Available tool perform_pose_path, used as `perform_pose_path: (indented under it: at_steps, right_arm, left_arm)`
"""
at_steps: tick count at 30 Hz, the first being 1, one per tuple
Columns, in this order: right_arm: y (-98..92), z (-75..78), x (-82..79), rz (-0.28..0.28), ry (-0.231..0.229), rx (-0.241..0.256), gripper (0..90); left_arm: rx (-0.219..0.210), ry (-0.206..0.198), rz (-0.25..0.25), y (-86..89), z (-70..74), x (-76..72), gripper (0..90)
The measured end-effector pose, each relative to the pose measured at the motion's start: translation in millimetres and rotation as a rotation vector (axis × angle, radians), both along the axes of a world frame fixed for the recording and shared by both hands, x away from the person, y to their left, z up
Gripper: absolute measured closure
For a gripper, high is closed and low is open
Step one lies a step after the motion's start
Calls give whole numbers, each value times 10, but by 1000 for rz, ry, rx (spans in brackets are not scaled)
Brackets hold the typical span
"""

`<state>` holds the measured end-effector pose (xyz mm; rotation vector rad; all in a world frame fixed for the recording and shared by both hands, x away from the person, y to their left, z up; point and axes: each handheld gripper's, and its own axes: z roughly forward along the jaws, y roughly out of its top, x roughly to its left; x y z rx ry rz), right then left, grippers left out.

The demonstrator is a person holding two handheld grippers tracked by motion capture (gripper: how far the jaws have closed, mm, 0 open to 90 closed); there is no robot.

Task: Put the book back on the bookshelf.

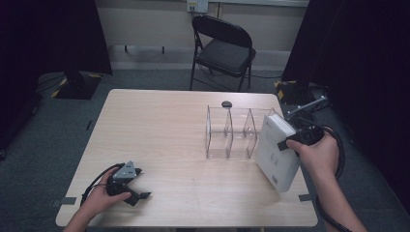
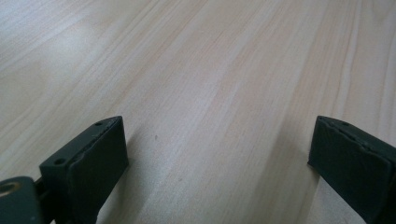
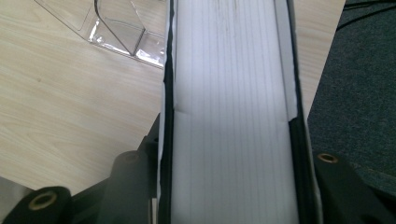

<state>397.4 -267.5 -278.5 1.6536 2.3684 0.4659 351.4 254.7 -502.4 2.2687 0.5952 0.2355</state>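
Observation:
A thick white book (image 1: 276,152) stands tilted on the table's right side, just right of a clear acrylic divider rack (image 1: 232,131). My right gripper (image 1: 290,143) is shut on the white book near its top edge. In the right gripper view the book's page edge (image 3: 233,116) runs up between the two jaws, with a corner of the rack (image 3: 116,32) beyond it. My left gripper (image 1: 138,186) rests on the table at the front left, held by a hand. Its jaws stand wide apart over bare wood, and one fingertip (image 2: 88,163) shows at the lower left of its own view.
The light wooden table (image 1: 169,125) has open surface across its left and middle. A small dark round object (image 1: 226,104) lies behind the rack. A black folding chair (image 1: 223,48) stands beyond the far edge. Dark floor drops off right of the book.

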Motion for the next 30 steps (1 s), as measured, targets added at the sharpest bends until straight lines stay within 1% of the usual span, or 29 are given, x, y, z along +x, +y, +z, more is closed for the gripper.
perform_pose_path:
  at_steps: [5, 8, 16, 22, 25, 29, 30]
  right_arm:
    - [5, 30, 43, -11, -3, 8, 523]
    - [17, 44, 77, -21, -5, -2, 523]
    - [18, 65, 159, -52, -8, 13, 523]
    - [42, 49, 215, -55, -18, 13, 523]
    - [63, 41, 243, -63, -15, 22, 523]
    - [88, 49, 291, -56, -9, 15, 523]
    - [93, 49, 297, -59, -15, 14, 523]
  left_arm:
    - [6, 0, -2, 2, 4, 1, 39]
    - [7, 0, -2, 2, 4, 1, 39]
    - [3, 1, 1, 0, 2, -1, 39]
    - [3, 1, 1, -1, 2, -1, 39]
    - [4, 1, 1, 0, 2, -1, 39]
    - [3, 1, 2, 0, 2, -2, 39]
    - [2, 1, 3, -1, 2, -3, 39]
